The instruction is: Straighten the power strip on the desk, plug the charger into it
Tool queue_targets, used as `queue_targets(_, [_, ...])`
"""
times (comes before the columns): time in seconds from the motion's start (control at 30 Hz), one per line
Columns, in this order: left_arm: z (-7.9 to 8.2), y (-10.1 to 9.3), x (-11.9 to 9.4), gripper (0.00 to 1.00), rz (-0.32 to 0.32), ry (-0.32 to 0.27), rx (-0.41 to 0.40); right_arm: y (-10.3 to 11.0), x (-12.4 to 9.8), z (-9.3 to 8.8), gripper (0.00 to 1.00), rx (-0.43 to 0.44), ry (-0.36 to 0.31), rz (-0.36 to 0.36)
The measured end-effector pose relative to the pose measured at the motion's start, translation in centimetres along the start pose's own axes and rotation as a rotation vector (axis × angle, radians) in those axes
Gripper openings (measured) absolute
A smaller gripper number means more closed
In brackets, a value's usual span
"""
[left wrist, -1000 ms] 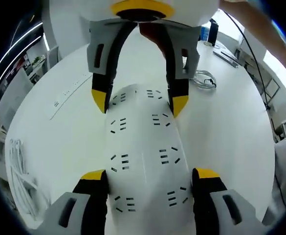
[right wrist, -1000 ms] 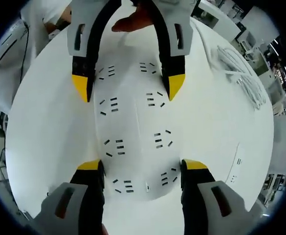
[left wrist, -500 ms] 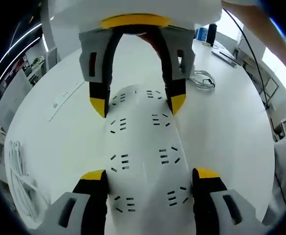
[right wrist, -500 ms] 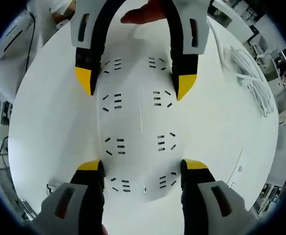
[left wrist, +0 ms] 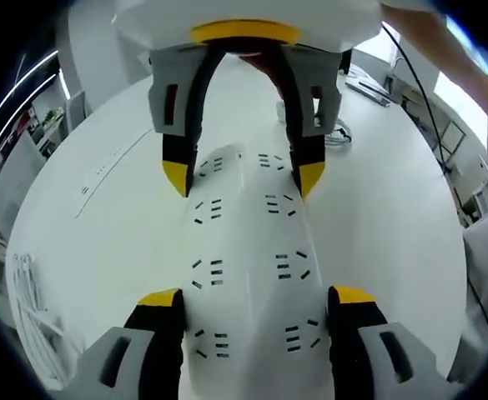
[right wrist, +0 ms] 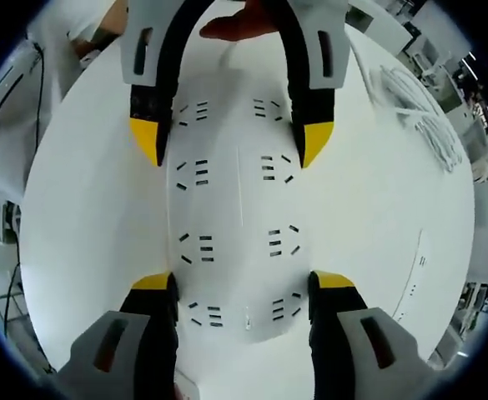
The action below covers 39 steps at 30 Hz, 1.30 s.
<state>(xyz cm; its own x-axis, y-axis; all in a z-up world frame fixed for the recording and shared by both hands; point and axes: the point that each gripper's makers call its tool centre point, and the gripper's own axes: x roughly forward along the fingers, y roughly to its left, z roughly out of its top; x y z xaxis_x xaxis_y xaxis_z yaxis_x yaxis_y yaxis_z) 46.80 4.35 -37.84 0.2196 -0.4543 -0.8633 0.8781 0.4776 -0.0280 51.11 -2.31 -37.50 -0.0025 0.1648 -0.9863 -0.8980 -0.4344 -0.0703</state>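
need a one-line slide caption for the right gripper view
Both grippers straddle opposite ends of the white power strip on the white desk, right gripper nearest, left gripper opposite.

Strip: a white power strip (left wrist: 248, 275) lay lengthwise on the white desk (left wrist: 394, 217), two rows of sockets up.
Left gripper (left wrist: 256, 304): jaws stood either side of the strip's near end.
Right gripper (left wrist: 244, 177): entered from the top, yellow tips flanking the far end.
Behind: coiled cable (left wrist: 341, 133); second strip (left wrist: 110, 162) to the left.
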Motion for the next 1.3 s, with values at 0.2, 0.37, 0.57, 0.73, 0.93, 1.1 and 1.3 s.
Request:
queue_targets(0.2, [-0.1,-0.2,-0.1,0.7,-0.018,0.002,0.031,0.9,0.0,0.2,0.62,0.049,-0.004,-0.007])
queue_targets(0.37, [-0.1,-0.4,-0.1,0.7,-0.035,-0.002,0.057,1.1,0.0,0.2,0.62,0.08,-0.006,-0.01])
queue_targets(0.57, [0.0,-0.5,-0.2,0.71,-0.051,-0.009,0.084,1.5,-0.1,0.1,0.62,0.118,-0.009,-0.005])
queue_targets(0.73, [-0.1,-0.6,-0.3,0.71,-0.066,-0.013,0.103,2.0,-0.1,0.2,0.62,0.151,-0.012,-0.01])
queue_targets(0.93, [-0.3,-0.9,-0.5,0.71,-0.067,-0.002,0.119,2.6,-0.3,0.1,0.62,0.191,-0.011,-0.015])
queue_targets(1.1, [-1.2,-0.8,-1.2,0.7,-0.085,0.008,0.139,2.9,-0.4,0.0,0.62,0.211,-0.009,-0.018])
queue_targets(1.3, [-1.1,-1.1,-1.0,0.7,-0.09,0.011,0.155,3.2,-0.4,0.0,0.62,0.237,-0.003,-0.022])
